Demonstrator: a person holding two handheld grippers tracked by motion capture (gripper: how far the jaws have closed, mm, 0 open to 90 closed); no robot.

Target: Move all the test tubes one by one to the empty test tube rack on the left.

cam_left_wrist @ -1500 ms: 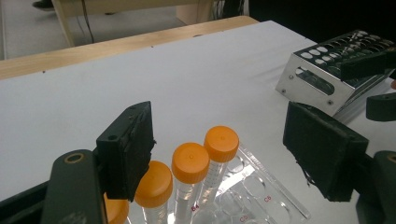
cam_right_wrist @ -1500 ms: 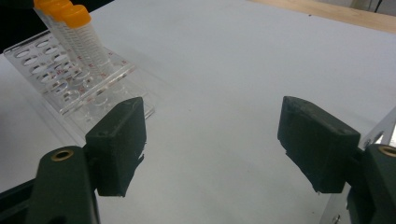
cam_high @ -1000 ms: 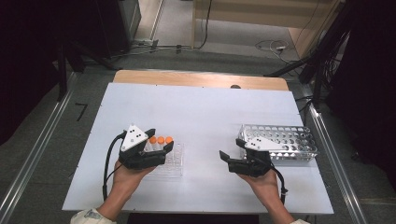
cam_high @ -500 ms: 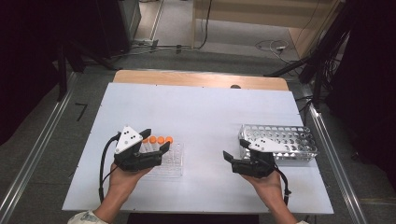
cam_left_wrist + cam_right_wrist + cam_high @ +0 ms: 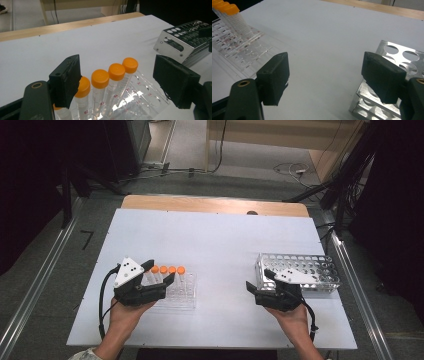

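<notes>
Several orange-capped tubes [image 5: 167, 270] stand in a row in a clear plastic rack [image 5: 182, 295] at the table's front left. My left gripper [image 5: 161, 272] is open around the row's near end; in the left gripper view [image 5: 117, 82] the tubes [image 5: 100, 78] stand between the jaws, and one cap touches or sits behind the left pad. A perforated metal rack [image 5: 305, 265] with nothing in its holes lies at the front right. My right gripper [image 5: 256, 281] is open just left of it, with bare table between its jaws [image 5: 324, 75] and the metal rack [image 5: 392, 50] beside the right jaw.
The white table [image 5: 215, 240] has a wooden strip [image 5: 210, 205] along its far edge. Cables trail from both grippers toward the person's hands. Dark equipment and floor cables surround the table. In the right gripper view the clear rack [image 5: 244, 55] lies far left.
The left gripper has drifted slightly left and toward the person beside the tubes. The right gripper has shifted a little to the right. Both stay open.
</notes>
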